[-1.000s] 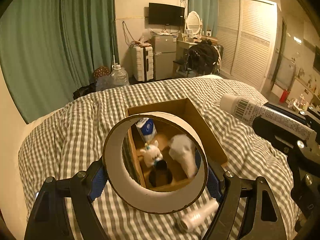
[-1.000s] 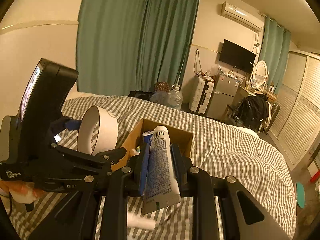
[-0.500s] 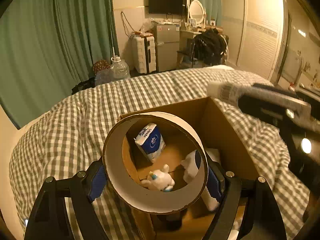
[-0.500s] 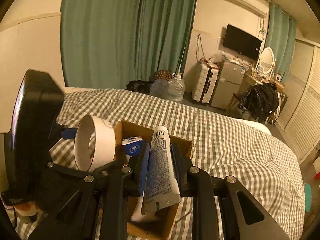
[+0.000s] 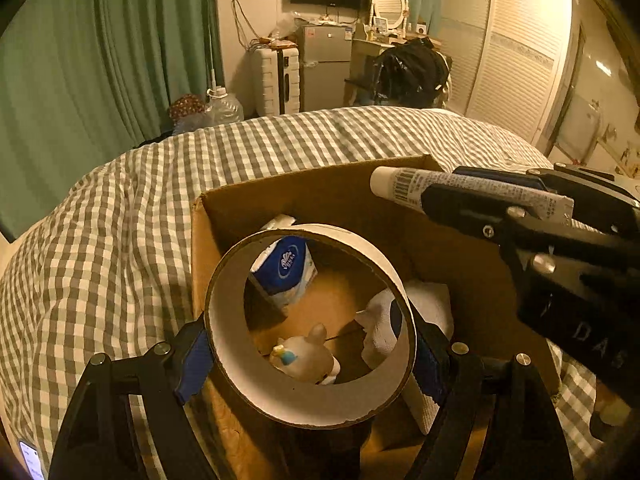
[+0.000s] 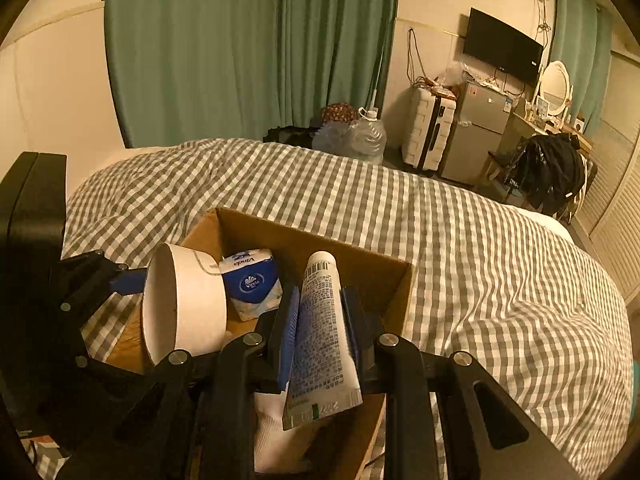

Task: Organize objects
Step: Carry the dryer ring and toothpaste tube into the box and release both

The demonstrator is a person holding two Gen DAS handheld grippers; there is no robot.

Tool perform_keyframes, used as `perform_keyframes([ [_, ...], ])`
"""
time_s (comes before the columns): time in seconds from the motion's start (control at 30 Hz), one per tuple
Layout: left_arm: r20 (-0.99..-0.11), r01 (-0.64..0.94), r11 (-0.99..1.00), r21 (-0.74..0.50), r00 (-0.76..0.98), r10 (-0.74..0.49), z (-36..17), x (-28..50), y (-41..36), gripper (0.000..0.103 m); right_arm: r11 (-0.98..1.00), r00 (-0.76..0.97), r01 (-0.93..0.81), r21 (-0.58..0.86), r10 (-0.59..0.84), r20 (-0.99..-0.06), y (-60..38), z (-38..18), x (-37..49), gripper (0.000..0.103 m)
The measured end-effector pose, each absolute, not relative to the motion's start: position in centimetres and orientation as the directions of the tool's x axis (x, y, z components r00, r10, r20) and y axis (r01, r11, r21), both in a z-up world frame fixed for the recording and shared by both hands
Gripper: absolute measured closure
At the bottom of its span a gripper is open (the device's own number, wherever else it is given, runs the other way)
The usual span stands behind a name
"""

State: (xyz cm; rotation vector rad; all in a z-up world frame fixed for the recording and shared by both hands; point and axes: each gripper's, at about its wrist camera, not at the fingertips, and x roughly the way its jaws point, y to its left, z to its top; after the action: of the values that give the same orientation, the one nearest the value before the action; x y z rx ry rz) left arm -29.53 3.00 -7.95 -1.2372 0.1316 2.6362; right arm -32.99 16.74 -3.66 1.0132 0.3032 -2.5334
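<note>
Left tool [image 5: 310, 354] pinches wide white tape roll [image 5: 308, 392], right tool [image 6: 320, 320] pinches white printed tube [image 6: 320, 328]; both over open brown cardboard box [image 6: 360, 264].

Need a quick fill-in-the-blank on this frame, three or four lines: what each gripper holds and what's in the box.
1. The left gripper is shut on a ____ roll.
2. The right gripper is shut on a white ____.
3. Both hang over the open cardboard ____ on the checked bedspread.
4. The blue tissue pack lies ____ that container.

Missing words: tape; tube; box; inside
</note>
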Motion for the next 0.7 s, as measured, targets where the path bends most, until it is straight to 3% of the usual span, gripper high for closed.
perform_keyframes([
  [0.1,-0.764,-0.241,-0.971,-0.016,-0.623,0.167,-7.6,-28.9,3.1,0.018,-0.905,-0.663,0.424,-0.028,-0.290,-0.690,17.3,-3.4,-32.6,0.081],
  [0.17,-0.768,-0.236,-0.972,-0.019,-0.619,0.166,-7.2,-28.4,3.1,0.015,-0.908,-0.670,0.418,-0.018,-0.296,-0.681,17.5,-3.0,-32.2,0.075],
  [0.23,-0.770,-0.223,-0.975,-0.006,-0.621,0.147,-6.5,-28.3,3.2,0.007,-0.914,-0.684,0.405,-0.011,-0.295,-0.667,17.8,-2.3,-31.7,0.049],
  [0.37,-0.748,-0.218,-0.976,-0.002,-0.648,0.146,-4.2,-26.7,3.2,0.006,-0.925,-0.717,0.380,-0.026,-0.276,-0.640,17.9,-0.1,-30.0,0.047],
  [0.47,-0.731,-0.212,-0.977,-0.014,-0.665,0.155,-2.1,-25.3,2.7,0.006,-0.930,-0.749,0.361,-0.065,-0.248,-0.615,17.9,2.2,-28.0,0.039],
  [0.7,-0.651,-0.198,-0.980,-0.010,-0.742,0.157,4.6,-19.9,2.1,0.005,-0.943,-0.816,0.314,-0.109,-0.209,-0.540,18.4,9.1,-22.8,0.036],
])
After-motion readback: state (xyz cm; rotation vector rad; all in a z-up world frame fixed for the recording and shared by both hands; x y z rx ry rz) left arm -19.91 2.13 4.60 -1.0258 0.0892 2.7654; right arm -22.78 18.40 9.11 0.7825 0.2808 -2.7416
